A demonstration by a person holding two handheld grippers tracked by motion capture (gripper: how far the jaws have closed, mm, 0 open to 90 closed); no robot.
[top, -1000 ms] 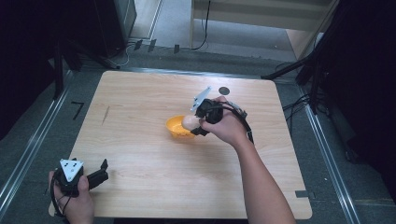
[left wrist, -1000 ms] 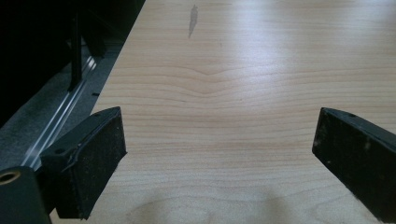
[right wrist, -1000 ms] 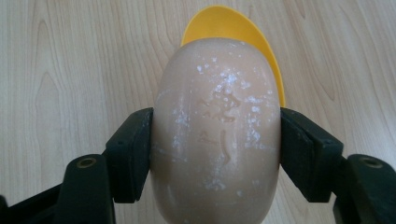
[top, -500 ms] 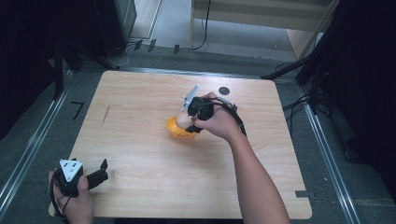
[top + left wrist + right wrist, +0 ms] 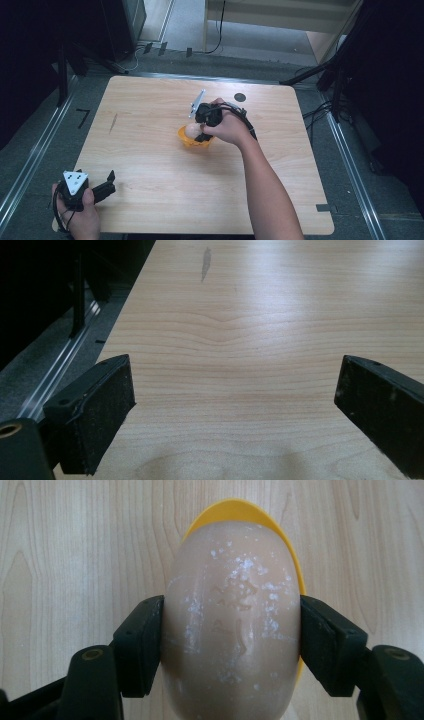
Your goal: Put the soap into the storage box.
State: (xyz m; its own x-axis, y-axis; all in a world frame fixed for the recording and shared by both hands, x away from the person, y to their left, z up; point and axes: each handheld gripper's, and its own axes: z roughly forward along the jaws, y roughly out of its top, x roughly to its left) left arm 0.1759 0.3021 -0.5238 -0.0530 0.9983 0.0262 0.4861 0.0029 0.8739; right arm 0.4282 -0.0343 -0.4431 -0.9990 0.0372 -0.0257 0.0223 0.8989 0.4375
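Note:
My right gripper [image 5: 197, 132] is shut on a pale beige egg-shaped object [image 5: 232, 625], one jaw pressed to each of its sides. The egg [image 5: 192, 130] hangs right over a small yellow bowl [image 5: 196, 142] near the middle of the wooden table [image 5: 150, 125]; the bowl's rim [image 5: 260, 515] shows behind the egg in the right gripper view. Whether the egg touches the bowl I cannot tell. At the table's near left corner my left gripper [image 5: 107, 182] stands open, and its jaws frame bare wood [image 5: 235, 365].
A small black round disc [image 5: 240, 97] lies on the table behind the right hand. A dark streak [image 5: 113, 123] marks the wood at the left. Metal rails [image 5: 30, 160] run along the floor on both sides of the table.
My right gripper has carried the egg leftward and toward the near side, so it now sits lower over the yellow bowl. The left gripper has stayed put.

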